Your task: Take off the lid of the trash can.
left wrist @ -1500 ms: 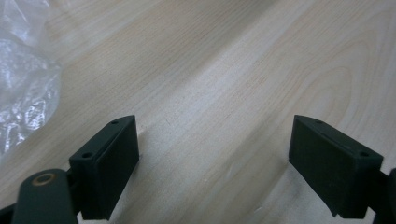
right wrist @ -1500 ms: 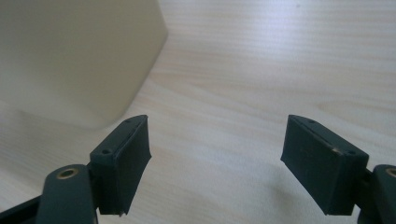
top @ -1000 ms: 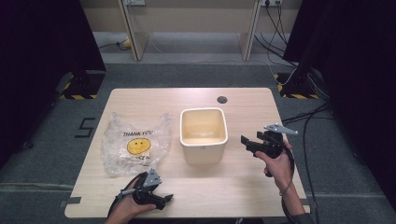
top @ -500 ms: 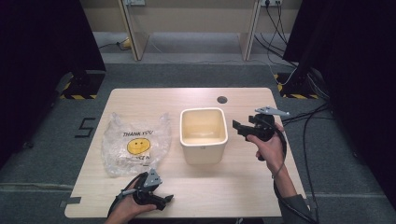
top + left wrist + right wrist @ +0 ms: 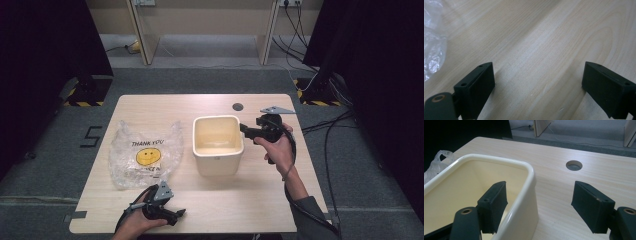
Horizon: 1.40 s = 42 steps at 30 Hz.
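On the table: one tub, one bag, two grippers

One cream tub (image 5: pixel 218 145) stands with its right rim between the jaws of the right gripper (image 5: pixel 245 129), one jaw inside and one outside. One clear plastic bag (image 5: pixel 145 155), printed with one yellow smiley face, lies beyond the left gripper (image 5: pixel 177 214), a little to its left. Each of the two grippers has two black jaws, four in all. One round cable hole (image 5: pixel 238 106) sits just past the right gripper.
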Tool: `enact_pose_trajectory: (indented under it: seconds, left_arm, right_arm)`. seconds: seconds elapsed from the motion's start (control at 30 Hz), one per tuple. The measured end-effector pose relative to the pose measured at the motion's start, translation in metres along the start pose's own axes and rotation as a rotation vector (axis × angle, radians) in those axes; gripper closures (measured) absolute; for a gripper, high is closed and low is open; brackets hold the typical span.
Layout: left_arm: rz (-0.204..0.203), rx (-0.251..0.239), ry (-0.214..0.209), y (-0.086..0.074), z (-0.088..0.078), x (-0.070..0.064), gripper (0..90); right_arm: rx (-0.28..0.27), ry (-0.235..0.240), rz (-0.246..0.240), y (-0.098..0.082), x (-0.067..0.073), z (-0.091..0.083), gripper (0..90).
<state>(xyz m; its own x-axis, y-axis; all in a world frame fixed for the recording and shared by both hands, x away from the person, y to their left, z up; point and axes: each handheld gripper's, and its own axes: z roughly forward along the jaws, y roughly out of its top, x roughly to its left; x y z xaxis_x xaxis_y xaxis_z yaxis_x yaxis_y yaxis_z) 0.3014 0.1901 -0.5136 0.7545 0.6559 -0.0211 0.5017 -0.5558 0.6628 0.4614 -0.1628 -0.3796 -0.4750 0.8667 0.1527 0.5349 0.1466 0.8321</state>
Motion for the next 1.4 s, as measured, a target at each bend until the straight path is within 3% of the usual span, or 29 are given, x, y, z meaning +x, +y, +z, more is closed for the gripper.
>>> enact_pose_trajectory:
  seconds: [0.4, 0.9, 0.97, 1.07, 1.17, 1.23, 1.4]
  left_arm:
    - [-0.001, 0.002, 0.002, 0.0, 0.0, -0.001, 9.6]
    - [0.001, 0.009, 0.001, 0.0, 0.0, -0.001, 9.3]
    - [0.001, 0.007, 0.0, 0.0, 0.0, -0.001, 9.1]
    - [0.001, 0.009, 0.0, 0.0, 0.0, -0.001, 9.1]
    - [0.002, 0.005, -0.001, 0.0, 0.0, -0.001, 8.5]
    - [0.001, 0.007, 0.0, 0.0, 0.0, -0.001, 8.5]
    - [0.002, 0.007, 0.001, 0.0, 0.0, -0.001, 8.2]
  right_arm:
    - [0.025, -0.021, -0.027, 0.009, 0.002, 0.02, 33.1]
    - [0.117, -0.053, -0.125, 0.016, 0.011, 0.053, 44.3]
    - [0.126, -0.057, -0.121, 0.015, 0.011, 0.055, 46.8]
    - [0.137, -0.054, -0.161, 0.014, 0.011, 0.058, 53.5]
    - [0.13, -0.035, -0.152, 0.012, 0.011, 0.059, 59.6]
    - [0.128, -0.031, -0.185, 0.012, 0.013, 0.058, 65.2]
    - [0.107, -0.049, -0.198, 0.015, 0.018, 0.052, 67.2]
